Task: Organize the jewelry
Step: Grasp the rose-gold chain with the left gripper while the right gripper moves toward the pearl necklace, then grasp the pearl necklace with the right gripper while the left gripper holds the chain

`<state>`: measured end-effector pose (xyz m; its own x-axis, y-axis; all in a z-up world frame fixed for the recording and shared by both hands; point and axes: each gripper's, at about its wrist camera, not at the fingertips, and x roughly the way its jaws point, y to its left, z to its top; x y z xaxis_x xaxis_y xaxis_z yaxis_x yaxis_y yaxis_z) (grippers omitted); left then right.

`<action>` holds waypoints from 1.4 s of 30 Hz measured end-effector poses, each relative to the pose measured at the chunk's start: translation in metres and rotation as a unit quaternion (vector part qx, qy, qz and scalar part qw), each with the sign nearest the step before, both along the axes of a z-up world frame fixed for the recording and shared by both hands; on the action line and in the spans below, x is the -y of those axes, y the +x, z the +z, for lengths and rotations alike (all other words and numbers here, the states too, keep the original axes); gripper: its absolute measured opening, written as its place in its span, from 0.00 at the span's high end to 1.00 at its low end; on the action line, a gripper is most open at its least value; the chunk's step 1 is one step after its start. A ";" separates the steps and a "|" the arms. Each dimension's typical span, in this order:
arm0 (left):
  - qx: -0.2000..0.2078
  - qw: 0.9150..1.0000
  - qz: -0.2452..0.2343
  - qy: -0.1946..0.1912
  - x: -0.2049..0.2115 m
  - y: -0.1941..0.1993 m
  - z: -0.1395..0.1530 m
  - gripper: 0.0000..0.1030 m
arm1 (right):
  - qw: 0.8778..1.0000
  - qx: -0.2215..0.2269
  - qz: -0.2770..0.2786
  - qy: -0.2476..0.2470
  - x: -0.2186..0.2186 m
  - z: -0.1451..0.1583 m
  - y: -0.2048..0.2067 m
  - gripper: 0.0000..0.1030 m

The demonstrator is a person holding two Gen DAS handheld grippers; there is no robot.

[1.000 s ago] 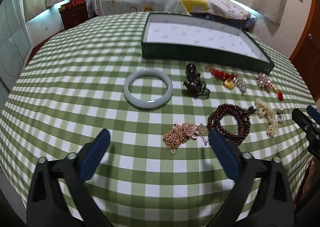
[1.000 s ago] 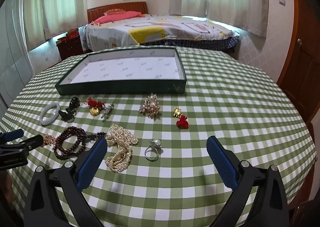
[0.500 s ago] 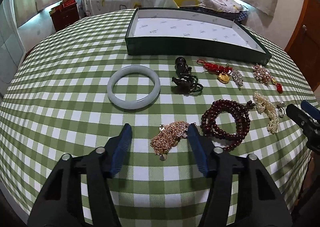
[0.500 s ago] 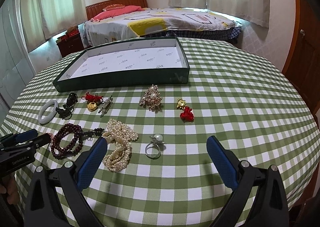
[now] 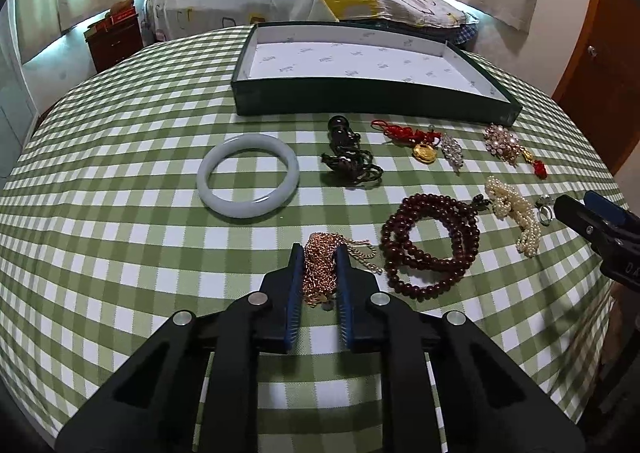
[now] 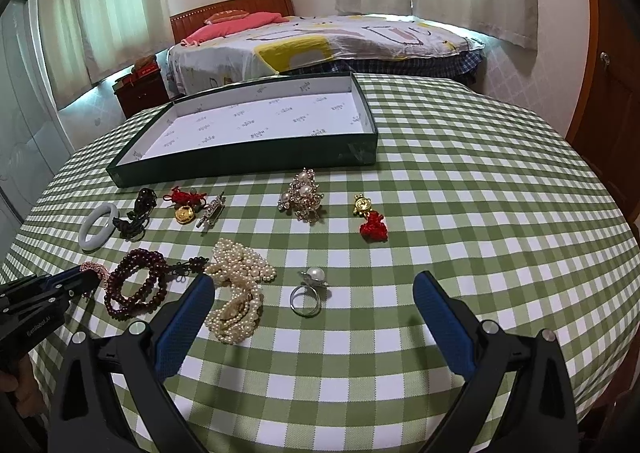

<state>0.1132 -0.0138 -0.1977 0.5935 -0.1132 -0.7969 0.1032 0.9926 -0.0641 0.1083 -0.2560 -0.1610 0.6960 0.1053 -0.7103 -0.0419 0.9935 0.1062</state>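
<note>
Gold chain (image 5: 320, 269): pinched in your left gripper (image 5: 320, 253), low on the bench (image 5: 120, 273). Right gripper (image 6: 314, 289): spread wide, empty, above the ring (image 6: 306, 299).

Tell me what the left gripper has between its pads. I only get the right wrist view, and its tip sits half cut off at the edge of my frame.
Observer: The left gripper is shut on the heap of gold chain, one blue pad on each side.
Operator: Check that it got the whole heap.
Observer: Not all of it. A loose tail of chain trails out past the right-hand pad onto the tablecloth.
Operator: Report whether the dark red beads are caught too.
Observer: No. The dark red beads lie outside the jaws, to the right, and the tail ends close beside them.
</note>
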 end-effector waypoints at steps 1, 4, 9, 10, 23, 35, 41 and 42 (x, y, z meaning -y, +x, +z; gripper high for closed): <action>0.000 1.000 0.003 -0.001 -0.001 0.000 0.000 0.85 | 1.000 0.000 0.000 0.000 0.000 0.000 0.000 0.06; 0.007 1.000 0.014 -0.003 -0.008 -0.001 0.006 0.85 | 1.000 0.004 0.004 0.002 -0.003 0.001 -0.002 0.06; 0.016 1.000 0.022 0.000 -0.015 -0.003 0.011 0.86 | 1.000 0.009 0.024 0.001 -0.014 0.003 -0.004 0.08; 0.015 1.000 0.023 -0.001 -0.016 -0.003 0.011 0.86 | 0.999 0.007 0.033 0.001 -0.018 0.003 -0.003 0.11; 0.021 0.999 0.025 0.001 -0.022 -0.001 0.013 0.86 | 0.996 -0.020 0.085 -0.009 -0.043 -0.008 0.016 0.53; 0.023 0.999 0.029 0.002 -0.023 -0.001 0.014 0.86 | 0.995 -0.031 0.099 -0.011 -0.043 -0.017 0.019 0.76; 0.026 0.999 0.030 0.003 -0.024 -0.001 0.015 0.86 | 0.994 -0.030 0.104 0.006 -0.041 -0.017 0.014 0.90; 0.027 0.999 0.030 0.003 -0.024 -0.002 0.016 0.86 | 0.994 -0.027 0.103 0.008 -0.040 -0.016 0.013 0.90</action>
